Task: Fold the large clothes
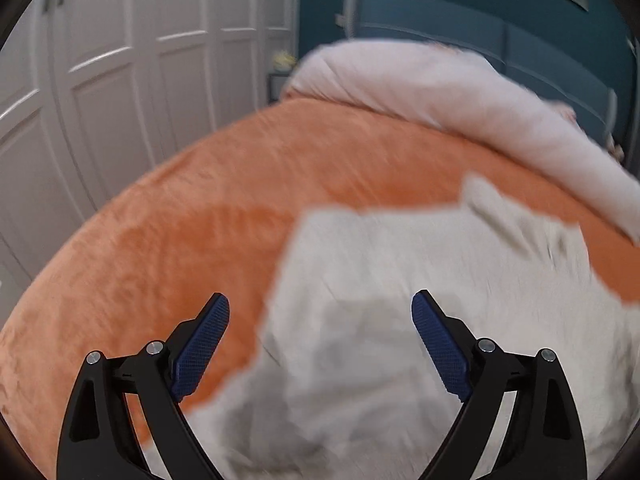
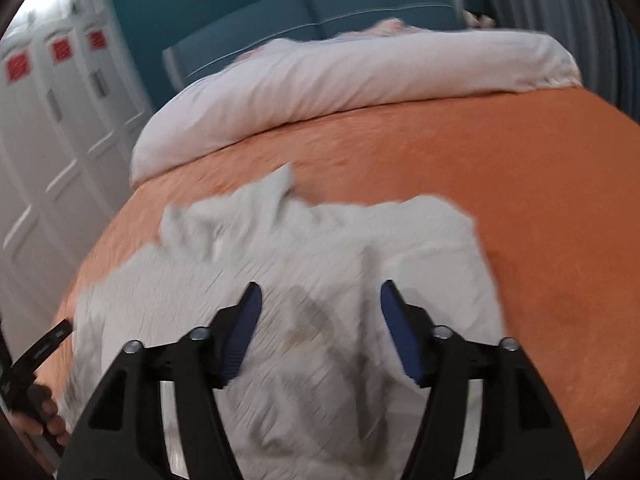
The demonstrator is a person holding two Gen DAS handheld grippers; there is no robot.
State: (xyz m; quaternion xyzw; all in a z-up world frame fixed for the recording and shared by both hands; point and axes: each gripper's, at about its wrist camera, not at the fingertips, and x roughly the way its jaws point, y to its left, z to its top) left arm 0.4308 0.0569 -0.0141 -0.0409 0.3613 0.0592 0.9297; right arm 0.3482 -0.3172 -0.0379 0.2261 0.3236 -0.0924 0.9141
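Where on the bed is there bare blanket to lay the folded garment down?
Free: the orange blanket to the right of the white garment, up to the rolled duvet; also the strip between garment and duvet, and the blanket on the wardrobe side in the left view. Crowded: the near middle, where the garment spreads under both open grippers, left and right.

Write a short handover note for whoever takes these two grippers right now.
Left gripper: open, nothing between the pads, above the white garment.
Right gripper: open, holding nothing, over the same garment.
The garment lies rumpled on the orange bedspread; a pale duvet is bunched at the head end.
Done: the garment appears partly folded over; the blur hides detail.
Left: smooth it and finish folding.
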